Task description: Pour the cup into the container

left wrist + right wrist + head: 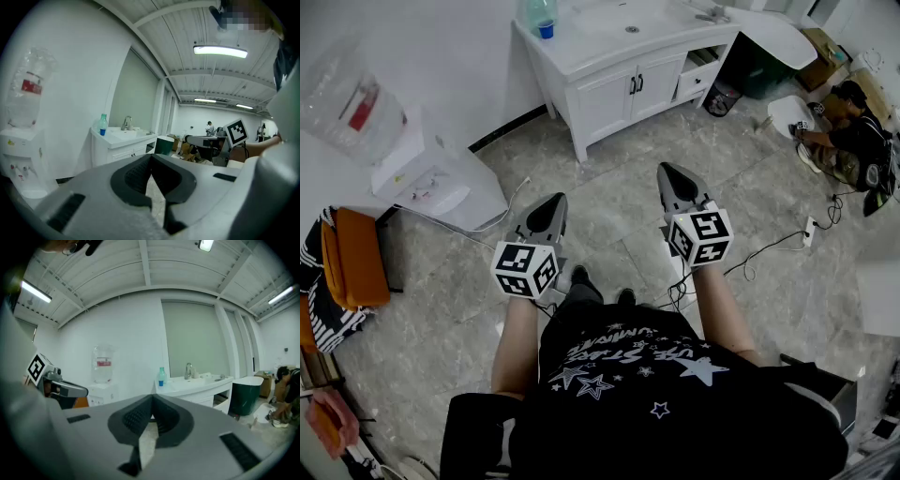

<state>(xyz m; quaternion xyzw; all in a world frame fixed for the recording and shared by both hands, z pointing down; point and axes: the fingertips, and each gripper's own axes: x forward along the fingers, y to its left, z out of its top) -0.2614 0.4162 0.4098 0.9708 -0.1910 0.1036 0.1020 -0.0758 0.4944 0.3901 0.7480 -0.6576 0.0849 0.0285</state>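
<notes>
Left gripper [553, 202] and right gripper [668, 173] both clenched, empty, above floor [609, 202]. Task not started: nothing picked, nothing poured. Far ahead on sink cabinet [609, 58], small blue item [546, 30], possibly cup; container not visible.

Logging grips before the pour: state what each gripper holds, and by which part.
Nothing is held: the left gripper and the right gripper are both shut and empty.

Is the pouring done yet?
Not started. The left tongs and right tongs are both shut and empty, held over the floor. No cup or container is clearly in view, so finding them, picking up and pouring all remain.
</notes>
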